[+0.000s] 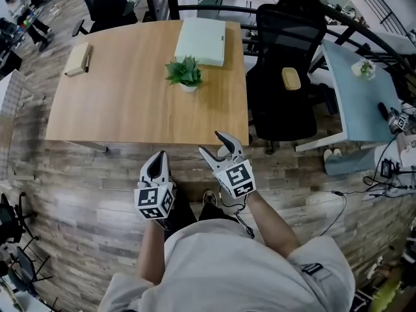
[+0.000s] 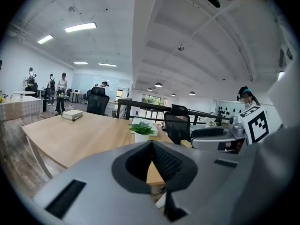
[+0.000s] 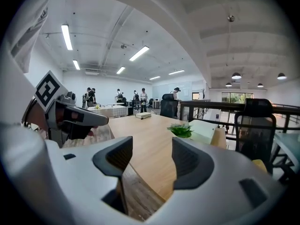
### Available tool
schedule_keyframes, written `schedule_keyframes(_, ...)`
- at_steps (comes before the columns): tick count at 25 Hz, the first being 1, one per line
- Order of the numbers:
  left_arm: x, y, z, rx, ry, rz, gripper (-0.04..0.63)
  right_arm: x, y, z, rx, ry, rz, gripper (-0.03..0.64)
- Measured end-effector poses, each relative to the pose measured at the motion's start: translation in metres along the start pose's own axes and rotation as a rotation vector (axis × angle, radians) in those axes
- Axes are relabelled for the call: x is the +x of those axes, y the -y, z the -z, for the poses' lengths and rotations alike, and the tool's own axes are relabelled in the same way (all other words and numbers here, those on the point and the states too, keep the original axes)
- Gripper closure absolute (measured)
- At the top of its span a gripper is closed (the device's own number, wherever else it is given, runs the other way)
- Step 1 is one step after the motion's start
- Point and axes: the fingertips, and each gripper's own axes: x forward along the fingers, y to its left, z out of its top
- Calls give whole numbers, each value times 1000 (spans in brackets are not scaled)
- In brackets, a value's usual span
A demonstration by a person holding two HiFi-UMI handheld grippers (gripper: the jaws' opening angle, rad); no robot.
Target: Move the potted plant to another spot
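Observation:
A small potted plant [image 1: 184,73], green leaves in a white pot, stands on the wooden table [image 1: 117,109] towards its far right side. Both grippers hang in front of the table's near edge, well short of the plant. My left gripper [image 1: 159,156] is shut with its jaws touching and nothing between them. My right gripper [image 1: 213,143] is open and empty. The left gripper view has the plant [image 2: 142,129] beyond the closed jaws. From the right gripper view, the plant [image 3: 181,130] sits far ahead, a little right of the gap.
A pale green box [image 1: 201,41] lies just behind the plant. A tan book [image 1: 78,59] rests at the table's far left. A black office chair [image 1: 286,77] stands right of the table, next to a light blue desk [image 1: 354,103]. Cables run over the wooden floor at right.

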Motion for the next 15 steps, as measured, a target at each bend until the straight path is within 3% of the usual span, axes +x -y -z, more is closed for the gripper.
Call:
schedule_keyframes(6,46,-20,-6,11,-41,112,583,31,19,3,9,-15,77,348)
schedule_keyframes(10,66,-43,-20,21,-48,189,583,50,24,6,70,-51,133,348)
schedule_keyframes(15,88,-76,-29,46,-57,276,583,63,32,7,43,-78,260,331)
